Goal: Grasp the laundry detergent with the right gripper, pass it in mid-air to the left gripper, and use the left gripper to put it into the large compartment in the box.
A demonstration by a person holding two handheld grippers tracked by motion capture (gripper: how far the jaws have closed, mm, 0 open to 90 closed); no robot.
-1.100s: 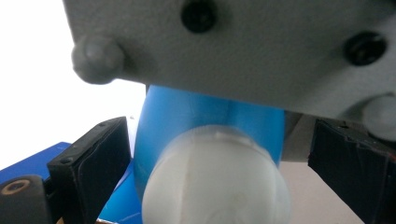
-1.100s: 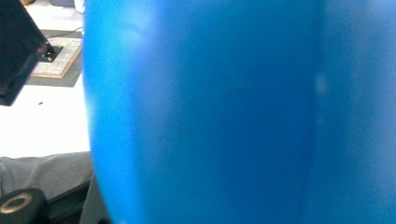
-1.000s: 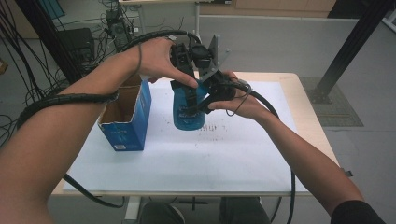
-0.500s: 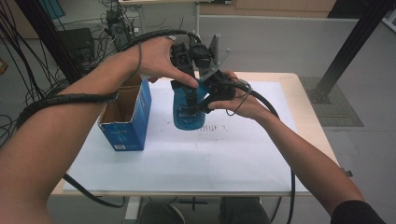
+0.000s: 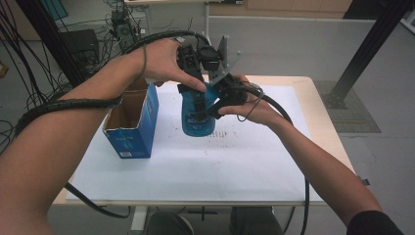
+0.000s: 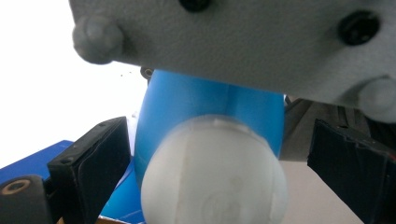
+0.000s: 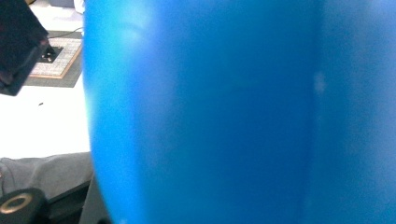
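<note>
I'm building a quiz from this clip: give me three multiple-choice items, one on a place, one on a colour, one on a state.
1. Where is the open box?
A. left of the bottle on the table
B. on the floor
C. on top of the bottle

2. What colour is the bottle body?
A. red
B. blue
C. green

3. How is the right tool set?
A. wide open, apart from everything
B. lying on the table
C. shut on the bottle

Key: 1 A, the high view shows it on the white table; 2 B, blue under its white cap; 3 C, blue bulks before its camera.
</note>
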